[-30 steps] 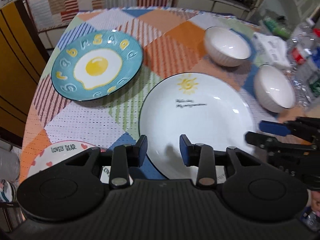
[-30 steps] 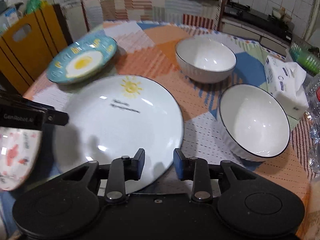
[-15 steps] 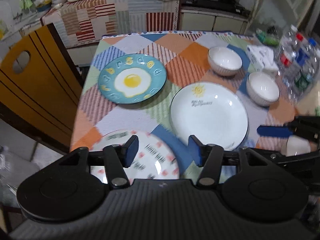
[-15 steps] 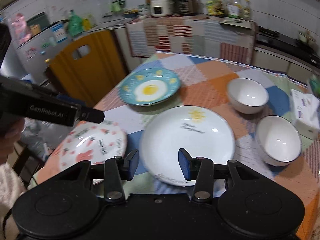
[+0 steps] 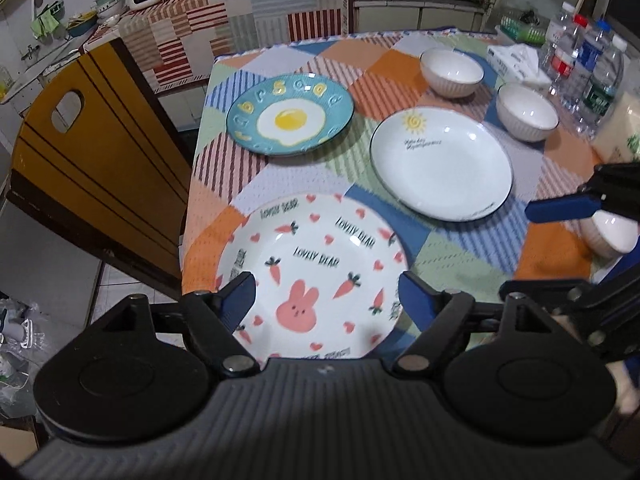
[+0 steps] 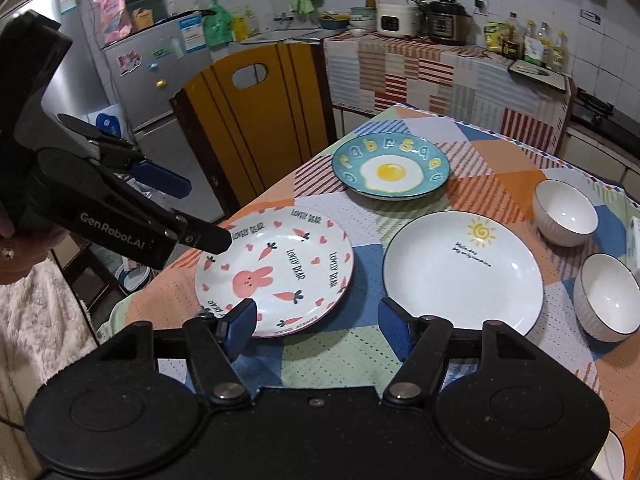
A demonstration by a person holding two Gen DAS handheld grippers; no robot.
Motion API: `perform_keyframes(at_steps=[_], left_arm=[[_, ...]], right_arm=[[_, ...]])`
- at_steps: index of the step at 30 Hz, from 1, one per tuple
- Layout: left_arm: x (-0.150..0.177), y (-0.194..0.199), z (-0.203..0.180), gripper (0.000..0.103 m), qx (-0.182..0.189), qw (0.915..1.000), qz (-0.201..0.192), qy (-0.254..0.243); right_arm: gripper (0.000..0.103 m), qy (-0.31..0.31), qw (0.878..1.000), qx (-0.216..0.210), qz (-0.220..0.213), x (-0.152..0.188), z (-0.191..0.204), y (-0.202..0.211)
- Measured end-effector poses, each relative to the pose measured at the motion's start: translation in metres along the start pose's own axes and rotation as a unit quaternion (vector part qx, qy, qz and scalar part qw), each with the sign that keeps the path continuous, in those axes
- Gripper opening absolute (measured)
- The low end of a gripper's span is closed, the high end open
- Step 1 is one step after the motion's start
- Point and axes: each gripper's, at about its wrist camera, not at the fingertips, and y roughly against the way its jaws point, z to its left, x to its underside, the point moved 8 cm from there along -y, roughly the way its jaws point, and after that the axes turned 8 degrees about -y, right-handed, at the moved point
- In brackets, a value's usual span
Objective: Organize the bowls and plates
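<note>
Both held above the near edge of the patchwork-cloth table (image 5: pixel 280 184), left gripper (image 5: pixel 326 292) and right gripper (image 6: pixel 316 322) alike: jaws just been opening, now wide, nothing between them. Bunny plate (image 5: pixel 316 276) near left, sun plate (image 5: pixel 440 168) to its right, egg plate (image 5: pixel 290 114) far left, all apart. Two white bowls (image 5: pixel 450 70) (image 5: pixel 526 110) far right, a third bowl (image 5: pixel 612 236) near right edge, partly hidden.

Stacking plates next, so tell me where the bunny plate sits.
In both wrist views, the bunny plate lies at the table's near corner, left of the sun plate, with the egg plate beyond it.
</note>
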Motion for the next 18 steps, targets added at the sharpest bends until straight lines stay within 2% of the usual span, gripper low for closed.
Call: perform_keyframes(at_steps=[3, 8, 10, 12, 14, 18], left_arm=[[0.009, -0.015, 0.007, 0.084, -0.003, 1.0, 0.0, -0.004], [0.027, -0.049, 0.028, 0.085, -0.013, 0.9998, 0.008, 0.015], [0.036, -0.064, 0.037, 0.085, -0.012, 0.9994, 0.021, 0.026], [0.045, -0.076, 0.043, 0.085, -0.008, 0.9988, 0.034, 0.035], [0.052, -0.088, 0.048, 0.085, 0.002, 0.9981, 0.044, 0.043], [0.063, -0.105, 0.057, 0.085, -0.007, 0.9972, 0.051, 0.054]], right_arm=[[0.072, -0.009, 1.0, -0.013, 0.001, 0.001, 0.005, -0.004], [0.072, 0.003, 0.999, -0.024, -0.021, 0.004, 0.012, -0.019], [0.072, 0.015, 0.998, -0.006, -0.065, 0.003, 0.012, -0.026], [0.072, 0.02, 0.996, 0.035, -0.084, 0.003, 0.009, -0.038], [0.071, 0.027, 0.996, 0.049, -0.066, 0.007, 0.008, -0.057], [0.071, 0.003, 0.999, 0.025, -0.026, 0.015, 0.008, -0.088]])
